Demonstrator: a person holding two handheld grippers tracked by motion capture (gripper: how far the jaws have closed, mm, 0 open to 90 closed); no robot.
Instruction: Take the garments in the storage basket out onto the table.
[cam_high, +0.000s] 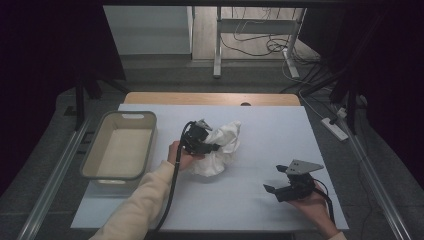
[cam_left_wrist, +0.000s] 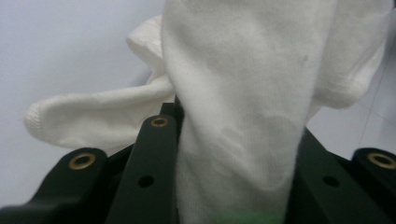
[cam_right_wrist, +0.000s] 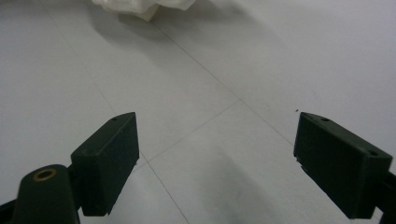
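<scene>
A crumpled white cloth (cam_high: 223, 146) lies bunched on the pale sheet near the table's middle. My left gripper (cam_high: 215, 147) reaches into it from the left, and its jaws are shut on a thick fold of the cloth (cam_left_wrist: 243, 93). In the left gripper view the fold fills the gap of the left gripper (cam_left_wrist: 238, 149), and a rolled hem sticks out to the left. My right gripper (cam_high: 275, 178) rests low near the front right of the table, open and holding nothing. In the right gripper view the right gripper (cam_right_wrist: 215, 163) has bare sheet between its jaws, with the cloth's edge (cam_right_wrist: 140, 5) far ahead.
A beige plastic bin (cam_high: 100, 142) stands at the table's left side, nothing visible inside. The pale sheet (cam_high: 280, 125) covers the wooden tabletop. Metal rails run along both table sides, and cables and a power strip (cam_high: 335, 128) lie on the floor to the right.
</scene>
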